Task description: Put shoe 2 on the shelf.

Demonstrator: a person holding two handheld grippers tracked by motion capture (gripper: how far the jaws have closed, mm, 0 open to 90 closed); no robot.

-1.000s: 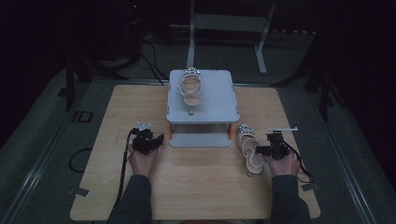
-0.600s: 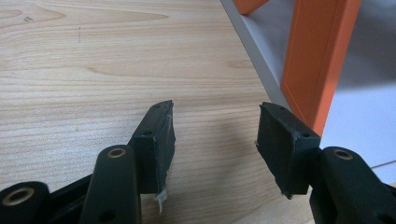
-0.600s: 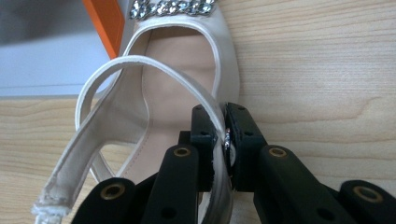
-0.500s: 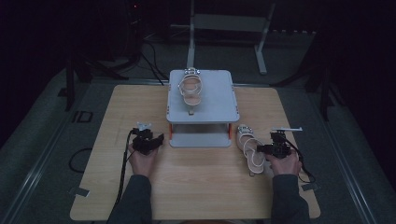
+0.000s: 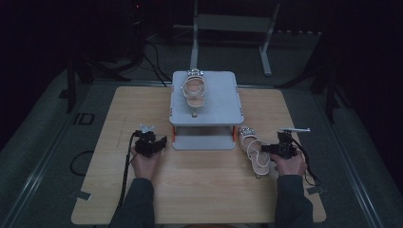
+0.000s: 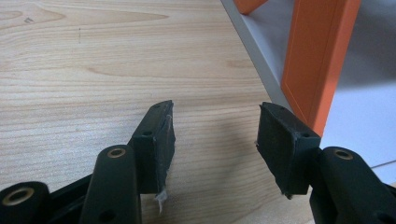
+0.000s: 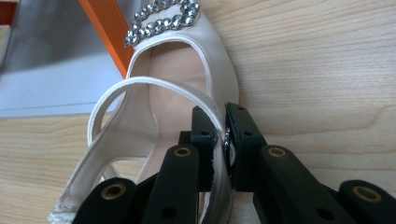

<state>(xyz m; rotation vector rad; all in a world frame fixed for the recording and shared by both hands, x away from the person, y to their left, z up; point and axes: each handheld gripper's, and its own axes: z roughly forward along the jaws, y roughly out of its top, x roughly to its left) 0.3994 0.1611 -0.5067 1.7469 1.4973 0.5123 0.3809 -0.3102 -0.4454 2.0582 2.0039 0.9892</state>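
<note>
A cream sandal [image 5: 254, 148] with a rhinestone buckle [image 7: 161, 21] lies on the wooden table right of the grey shelf. My right gripper [image 5: 273, 149] is shut on the sandal's strap [image 7: 219, 122], the jaws pinching it from both sides. A matching sandal [image 5: 194, 90] sits on top of the grey shelf [image 5: 223, 102]. My left gripper [image 5: 153, 142] stands open just left of the shelf, low over the table, with nothing between its fingers [image 6: 156, 142].
The shelf has orange legs [image 6: 320, 60] and a lower grey deck [image 5: 203, 141]. Bare wood table [image 5: 204, 190] stretches toward the front edge. A metal stand [image 5: 233, 23] and dark cables lie on the floor beyond the table.
My right gripper has edged slightly left, closer onto the sandal's strap. The left gripper has held still.
</note>
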